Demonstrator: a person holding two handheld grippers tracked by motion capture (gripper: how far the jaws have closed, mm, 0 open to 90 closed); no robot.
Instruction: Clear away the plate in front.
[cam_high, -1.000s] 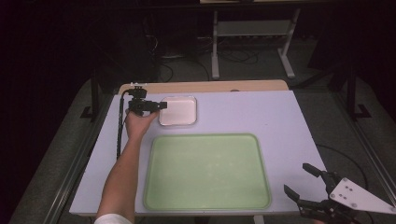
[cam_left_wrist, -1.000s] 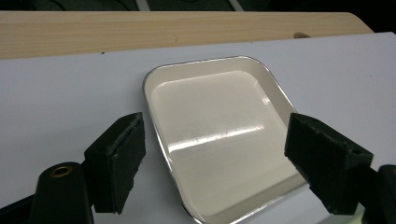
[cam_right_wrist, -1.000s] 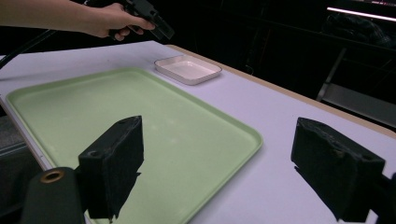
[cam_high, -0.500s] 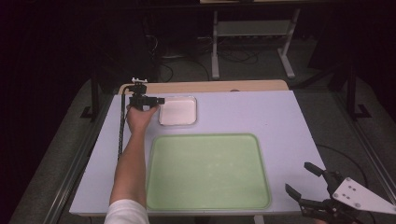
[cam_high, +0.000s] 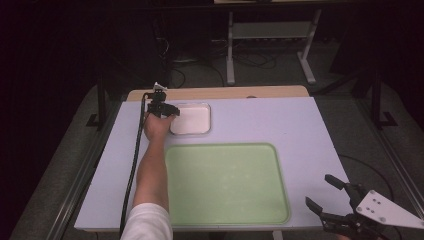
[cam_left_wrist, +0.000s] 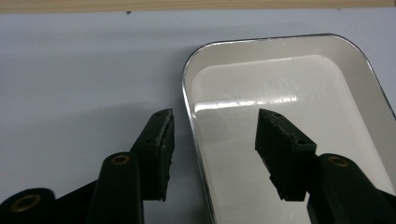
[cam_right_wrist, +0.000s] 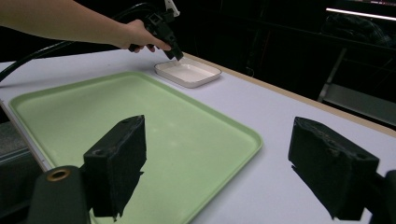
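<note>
high view: left tool (cam_high: 167, 111) sits at the left edge of the small white dish (cam_high: 192, 120), which lies on the pale worktop (cam_high: 260, 120) toward its far side, just beyond the far-left corner of the green tray (cam_high: 225, 185). the dish is a rounded rectangle, close to square from here; its slightly longer side seems to run left-right along the worktop's far edge, hard to be sure. right tool (cam_high: 332, 200) is at the near right corner of the worktop, well apart from the dish, jaws spread wide, nothing between them.

left gripper view: left tool (cam_left_wrist: 215, 140) straddles the dish's (cam_left_wrist: 299, 93) left rim, one jaw outside over the worktop (cam_left_wrist: 84, 70), the other over the inside of the dish. jaws have just been closing, half open now, a gap shows on both sides of the rim, no grip yet. long axis here runs away from the camera toward the worktop's wooden edge.

right gripper view: right tool (cam_right_wrist: 217, 158) wide open and empty over the tray (cam_right_wrist: 140, 121). far off, the left tool (cam_right_wrist: 168, 39) points down at the dish's (cam_right_wrist: 189, 72) rim.
</note>
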